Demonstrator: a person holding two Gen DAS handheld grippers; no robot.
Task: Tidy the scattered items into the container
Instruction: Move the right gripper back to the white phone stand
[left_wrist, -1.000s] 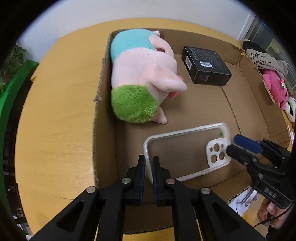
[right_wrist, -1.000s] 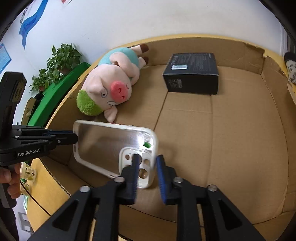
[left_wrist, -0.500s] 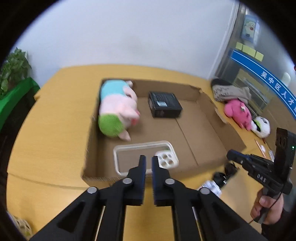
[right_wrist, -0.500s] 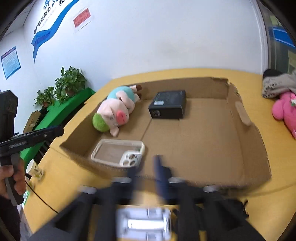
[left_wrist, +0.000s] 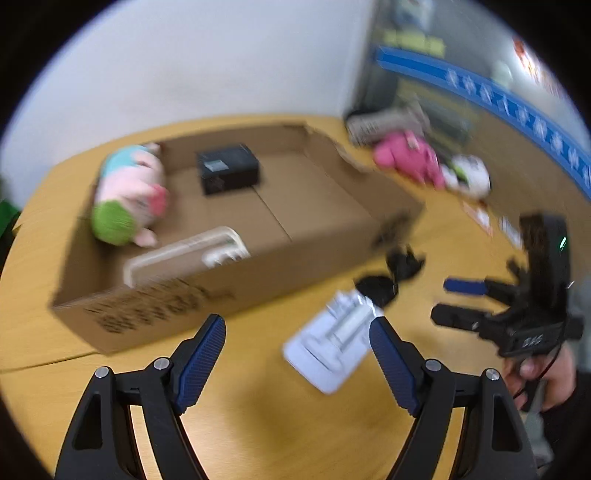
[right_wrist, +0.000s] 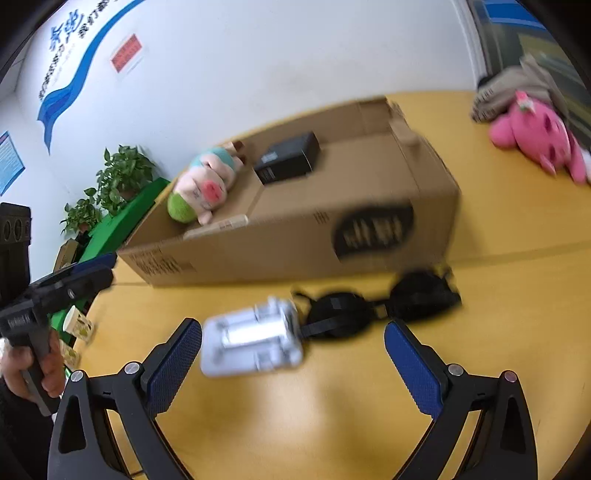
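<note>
Cardboard is serving as the container: the open box (right_wrist: 369, 221) is sitting toward the far edge of the tabletop (right_wrist: 332, 406), already holding a plush pig (right_wrist: 201, 188), a black carton (right_wrist: 290, 157) and a clear phone case (left_wrist: 184, 253). Both the left gripper (left_wrist: 297, 350) and the right gripper (right_wrist: 293, 354) are hovering with fingers spread wide, holding nothing. A white blister pack (right_wrist: 253, 338) is lying just before the box, touching a black strapped item (right_wrist: 376, 308). Picking up the next loose item seems to be the step in hand; the next move likely calls for lowering one gripper around the pack and closing.
</note>
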